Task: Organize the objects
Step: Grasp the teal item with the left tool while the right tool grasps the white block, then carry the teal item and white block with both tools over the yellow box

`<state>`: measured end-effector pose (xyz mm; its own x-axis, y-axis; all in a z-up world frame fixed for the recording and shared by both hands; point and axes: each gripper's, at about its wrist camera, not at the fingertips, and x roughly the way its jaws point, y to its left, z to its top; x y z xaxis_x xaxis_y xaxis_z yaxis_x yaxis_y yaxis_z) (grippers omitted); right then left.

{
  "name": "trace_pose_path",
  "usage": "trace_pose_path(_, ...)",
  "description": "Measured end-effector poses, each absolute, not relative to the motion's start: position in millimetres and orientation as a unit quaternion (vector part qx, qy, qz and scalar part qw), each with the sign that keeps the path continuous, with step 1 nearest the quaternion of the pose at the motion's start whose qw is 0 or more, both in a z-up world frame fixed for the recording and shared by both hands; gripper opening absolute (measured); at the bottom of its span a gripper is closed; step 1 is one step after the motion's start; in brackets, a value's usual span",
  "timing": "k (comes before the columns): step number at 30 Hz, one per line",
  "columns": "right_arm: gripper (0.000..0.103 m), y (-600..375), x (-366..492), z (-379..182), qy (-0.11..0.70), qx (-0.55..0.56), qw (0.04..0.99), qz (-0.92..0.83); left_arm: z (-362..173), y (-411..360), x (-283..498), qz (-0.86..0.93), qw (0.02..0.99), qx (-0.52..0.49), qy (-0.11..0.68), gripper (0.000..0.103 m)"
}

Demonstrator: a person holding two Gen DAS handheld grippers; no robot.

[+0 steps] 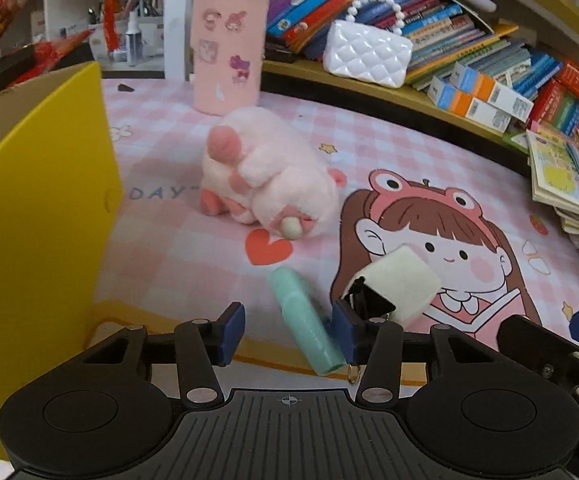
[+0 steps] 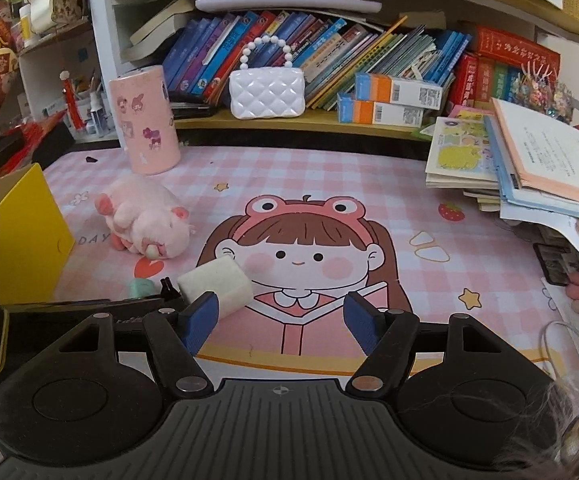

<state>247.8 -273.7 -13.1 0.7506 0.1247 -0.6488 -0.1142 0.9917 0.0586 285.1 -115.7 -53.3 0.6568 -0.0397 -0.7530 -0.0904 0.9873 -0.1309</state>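
Observation:
A mint green tube [image 1: 307, 322] lies on the pink cartoon desk mat [image 1: 369, 152], just inside the right finger of my open left gripper [image 1: 289, 330]. A cream cube with a black clip [image 1: 399, 284] sits right of that finger; it also shows in the right wrist view [image 2: 219, 286]. A pink plush toy [image 1: 269, 172] lies further back, also seen in the right wrist view [image 2: 145, 220]. My right gripper [image 2: 279, 320] is open and empty above the mat's front edge, the cube by its left finger.
An open yellow box [image 1: 37, 216] stands at the left, also in the right wrist view [image 2: 29, 240]. A pink sticker canister [image 1: 229, 44] stands behind the plush. A white quilted purse [image 2: 267, 88] and books fill the shelf. A book stack [image 2: 529, 160] lies at the right.

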Motion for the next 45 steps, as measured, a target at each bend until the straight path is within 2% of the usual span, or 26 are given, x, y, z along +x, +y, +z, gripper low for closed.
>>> trace_pose_path(3, 0.068, -274.4, 253.4, -16.1, 0.352, 0.005, 0.933, 0.068, -57.5, -121.5, 285.2, 0.011, 0.910, -0.041, 0.413, 0.038)
trace_pose_path(4, 0.068, -274.5, 255.4, -17.1, 0.353, 0.004, 0.933, 0.072, -57.6, -121.7, 284.3, 0.007, 0.911, -0.031, 0.411, 0.032)
trace_pose_path(5, 0.068, -274.4, 256.9, -17.9, 0.355, 0.005, 0.932, 0.076, -57.4, -120.3, 282.7, 0.005, 0.912, -0.025, 0.409, 0.017)
trace_pose_path(14, 0.068, -257.4, 286.9, -30.1, 0.353, -0.031, 0.926, 0.129, -34.6, -90.0, 244.3, 0.002, 0.918, -0.064, 0.391, 0.017)
trace_pose_path(18, 0.068, -243.3, 309.3, -43.9, 0.379, -0.067, 0.908, 0.164, -27.9, -82.5, 219.2, -0.004, 0.915, -0.080, 0.395, 0.017)
trace_pose_path(24, 0.081, -224.1, 311.8, -44.6, 0.367, -0.089, 0.901, 0.214, -28.4, -75.1, 191.7, 0.004, 0.906, -0.100, 0.411, 0.017)
trace_pose_path(33, 0.082, -224.1, 317.6, -55.7, 0.416, -0.034, 0.894, 0.161, -25.2, -71.6, 175.4, 0.011, 0.908, -0.103, 0.406, 0.017)
trace_pose_path(37, 0.074, -233.0, 314.9, -64.8, 0.428, -0.007, 0.893, 0.142, -23.6, -69.2, 169.3, 0.011, 0.909, -0.101, 0.404, 0.017)
trace_pose_path(39, 0.054, -230.2, 311.5, -62.8, 0.418, -0.011, 0.893, 0.164, -23.8, -68.4, 166.6, 0.011, 0.909, -0.102, 0.405, 0.017)
trace_pose_path(40, 0.049, -227.8, 308.7, -60.2, 0.415, -0.013, 0.894, 0.166, -24.0, -68.0, 165.1, 0.010, 0.909, -0.102, 0.405, 0.017)
trace_pose_path(45, 0.044, -226.7, 292.7, -48.3, 0.401, -0.018, 0.905, 0.144, -23.6, -64.7, 156.6, 0.000, 0.909, -0.106, 0.402, 0.017)
